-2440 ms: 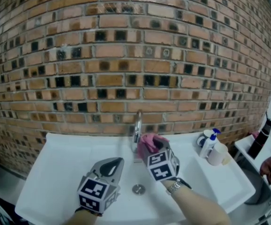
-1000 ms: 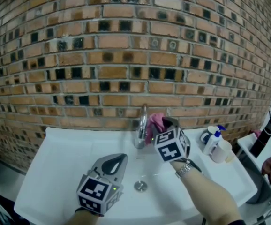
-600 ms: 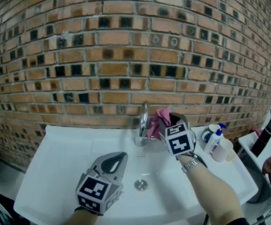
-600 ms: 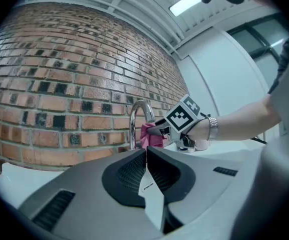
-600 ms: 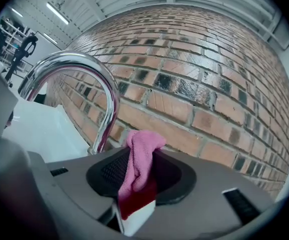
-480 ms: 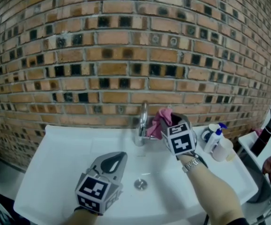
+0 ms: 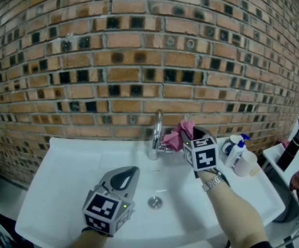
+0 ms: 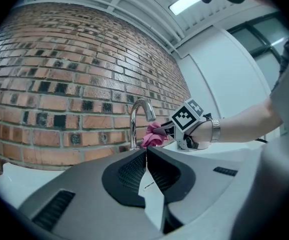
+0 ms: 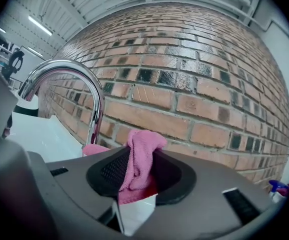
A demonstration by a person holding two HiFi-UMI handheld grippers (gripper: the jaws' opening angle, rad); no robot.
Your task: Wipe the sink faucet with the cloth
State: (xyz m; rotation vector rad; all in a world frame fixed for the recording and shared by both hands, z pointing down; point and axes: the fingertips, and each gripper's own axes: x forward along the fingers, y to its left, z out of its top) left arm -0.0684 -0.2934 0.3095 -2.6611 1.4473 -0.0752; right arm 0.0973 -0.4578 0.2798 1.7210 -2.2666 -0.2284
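right tongs (image 7: pixel 190 137) clamped on the pink cloth (image 7: pixel 176 136) just right of the faucet (image 7: pixel 157 130) at the far edge of the sink (image 7: pixel 51 190), left tongs (image 7: pixel 129 173) shut, empty, nearer; risk: cloth looks pinched by one bunched fold, could snag on the faucet and slip out.

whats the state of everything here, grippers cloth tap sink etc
curved chrome faucet: upright, no water running
white ceramic sink: no standing water seen
left gripper: shut, empty, over the sink
right gripper: shut on the pink cloth
pink cloth: bunched, pinched in the jaws, right of the faucet
white pump bottle: upright on the sink's right ledge
white cup: upright beside the bottle
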